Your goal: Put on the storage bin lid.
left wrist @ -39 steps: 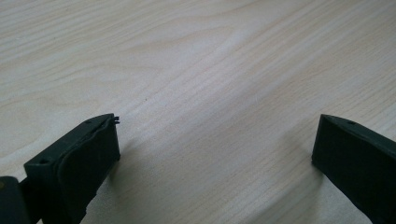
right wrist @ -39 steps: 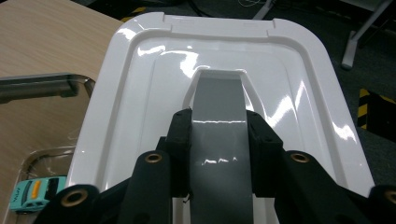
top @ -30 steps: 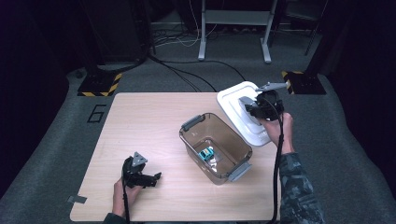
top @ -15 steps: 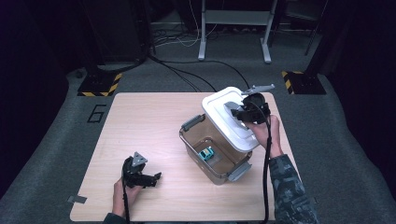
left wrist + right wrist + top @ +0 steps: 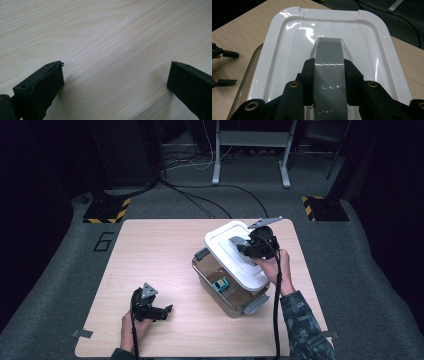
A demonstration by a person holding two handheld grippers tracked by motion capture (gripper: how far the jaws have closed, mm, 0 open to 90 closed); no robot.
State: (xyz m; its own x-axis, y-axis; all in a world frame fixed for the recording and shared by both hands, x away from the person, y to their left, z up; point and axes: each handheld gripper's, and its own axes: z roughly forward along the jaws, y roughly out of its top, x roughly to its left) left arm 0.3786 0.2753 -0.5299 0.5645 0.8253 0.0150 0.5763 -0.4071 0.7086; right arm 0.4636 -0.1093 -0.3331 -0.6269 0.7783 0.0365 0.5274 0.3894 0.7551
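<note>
A: White plastic lid clamped by its grey handle in right hand-held gripper, held over the clear bin, covering its far half.

B: Tilted or flat?

A: Tilted, far end higher. Not seated on the rim.

B: Inside the bin?

A: Small teal-and-black thing on the bottom, near the open front part. Too small to name.

B: Left hand-held gripper?

A: Released, jaws wide apart, nothing between, low on pale wood tabletop, well apart from the bin.

B: Blocking anything?

A: Grey latches flipped out at the bin's near and far ends. Bare wood around otherwise.

B: Beyond the tabletop?

A: Grey carpet, black cables, yellow-black striped blocks, metal frame legs, a "6" marked on the floor.
</note>
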